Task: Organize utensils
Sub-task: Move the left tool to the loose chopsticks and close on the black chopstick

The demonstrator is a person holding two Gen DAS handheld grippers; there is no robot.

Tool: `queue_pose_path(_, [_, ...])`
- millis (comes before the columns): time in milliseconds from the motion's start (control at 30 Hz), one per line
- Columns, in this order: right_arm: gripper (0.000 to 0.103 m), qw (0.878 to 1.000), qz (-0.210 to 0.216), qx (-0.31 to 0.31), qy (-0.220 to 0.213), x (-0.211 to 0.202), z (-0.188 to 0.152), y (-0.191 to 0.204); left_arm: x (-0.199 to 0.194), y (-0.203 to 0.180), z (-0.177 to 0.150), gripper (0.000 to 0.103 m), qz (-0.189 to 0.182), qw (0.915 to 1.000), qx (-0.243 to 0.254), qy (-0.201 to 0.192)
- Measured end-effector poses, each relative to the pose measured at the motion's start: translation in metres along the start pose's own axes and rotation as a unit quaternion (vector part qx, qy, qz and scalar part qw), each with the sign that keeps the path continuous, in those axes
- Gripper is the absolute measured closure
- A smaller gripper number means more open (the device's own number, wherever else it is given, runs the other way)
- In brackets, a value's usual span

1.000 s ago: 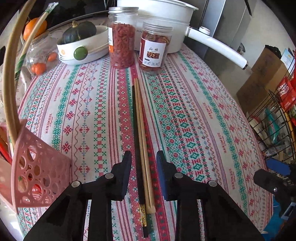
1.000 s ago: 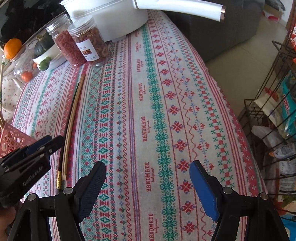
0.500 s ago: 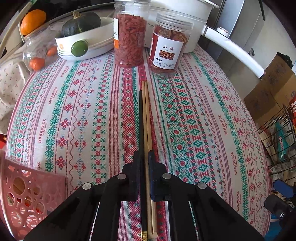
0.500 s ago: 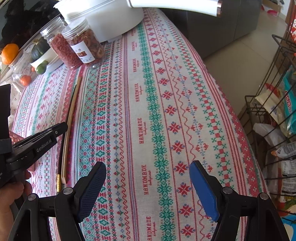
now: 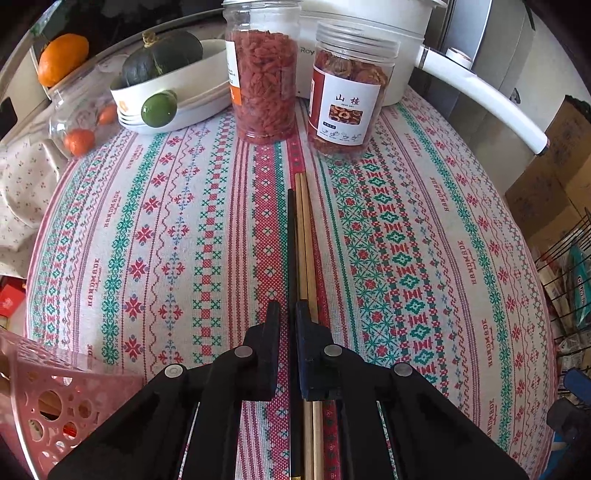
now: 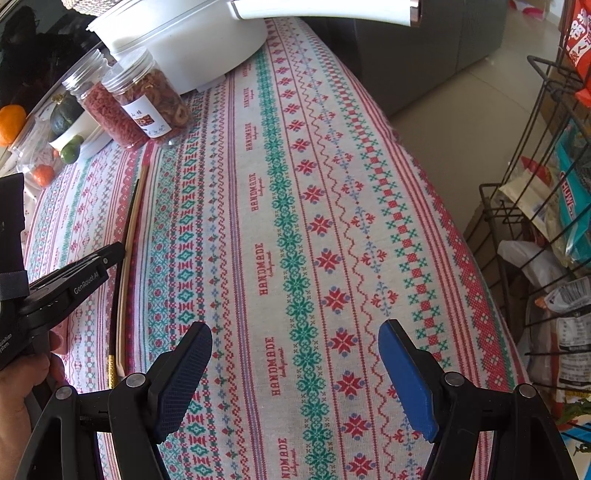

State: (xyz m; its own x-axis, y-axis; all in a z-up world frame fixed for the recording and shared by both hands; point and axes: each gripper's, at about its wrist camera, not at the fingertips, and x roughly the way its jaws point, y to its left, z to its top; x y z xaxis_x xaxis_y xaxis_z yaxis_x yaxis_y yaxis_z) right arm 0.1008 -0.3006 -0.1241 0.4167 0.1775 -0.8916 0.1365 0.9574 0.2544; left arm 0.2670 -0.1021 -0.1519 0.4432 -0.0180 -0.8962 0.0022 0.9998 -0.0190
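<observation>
My left gripper [image 5: 287, 314] has its fingers pinched nearly together on the black chopstick [image 5: 291, 236], which runs between them up the middle of the left wrist frame. The two wooden chopsticks [image 5: 306, 236] lie just beside it on the right; the right finger sits over them, and I cannot tell whether they are caught too. All three lie lengthwise on the patterned tabletop [image 5: 424, 258]. My right gripper [image 6: 295, 354] hangs over bare cloth at the bottom of its own frame, fingers spread wide with nothing between them. In that view the chopsticks show at the left, the gold-tipped black end toward the lower left, with my left gripper's black arm lying across them. The pink perforated basket [image 5: 55, 398] sits at the lower left of the left wrist frame. At the top stand a jar of red berries [image 5: 264, 81], a jar of dried slices [image 5: 349, 96] and a white pot [image 5: 369, 22] behind them. A bowl of squash [image 5: 166, 81] sits at the upper left.
</observation>
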Motion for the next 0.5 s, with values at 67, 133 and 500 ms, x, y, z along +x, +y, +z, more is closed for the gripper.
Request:
queue_pose_path(67, [0.024,1.0,0.0,0.0,0.002,0.001,0.0,0.0,0.002,-0.001,0.003,0.095,0.007,1.0,0.0,0.003])
queue_pose_path(133, [0.024,1.0,0.001,-0.001,0.003,0.001,0.0,-0.001,0.005,-0.002,0.004,0.095,0.013,0.9999,0.001,0.01])
queue_pose_path(500, [0.024,1.0,-0.001,0.005,0.007,0.004,0.003,-0.003,0.016,-0.001,0.022,0.096,-0.004,0.9989,0.001,0.047])
